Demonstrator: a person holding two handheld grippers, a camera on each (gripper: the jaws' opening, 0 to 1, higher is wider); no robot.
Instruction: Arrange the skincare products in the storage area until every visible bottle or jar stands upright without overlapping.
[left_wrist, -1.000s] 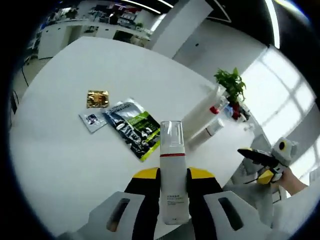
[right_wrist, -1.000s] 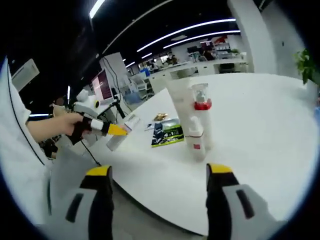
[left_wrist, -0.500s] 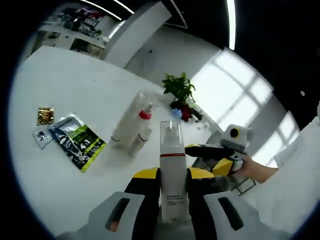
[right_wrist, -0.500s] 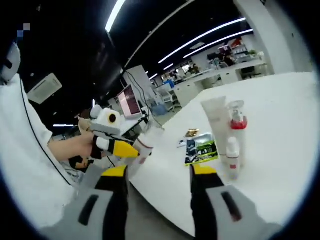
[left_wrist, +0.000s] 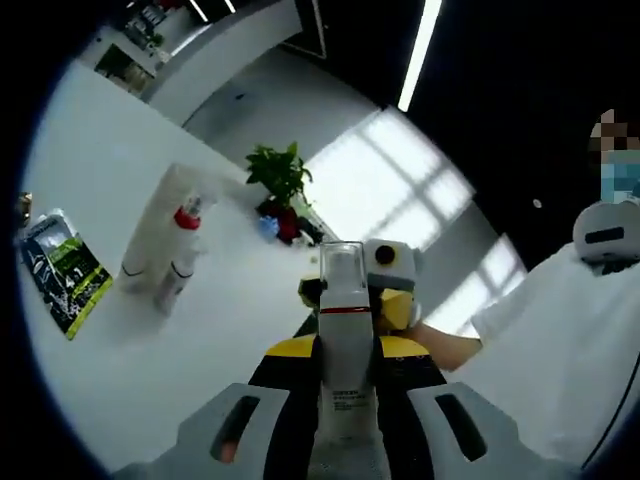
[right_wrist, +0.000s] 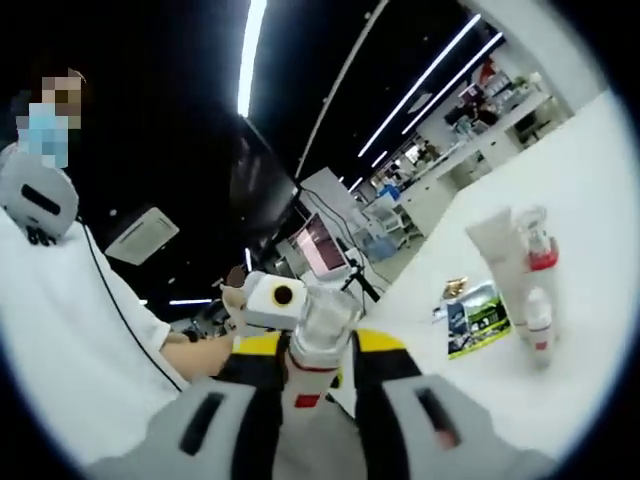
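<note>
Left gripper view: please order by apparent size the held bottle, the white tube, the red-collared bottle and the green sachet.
1. Held bottle, though it is nearest the camera.
2. White tube.
3. Green sachet and red-collared bottle look about alike; I would not rank them.

Clear glossy plastic cap on matt white bottle; smooth white tabletop; shiny foil sachet.
</note>
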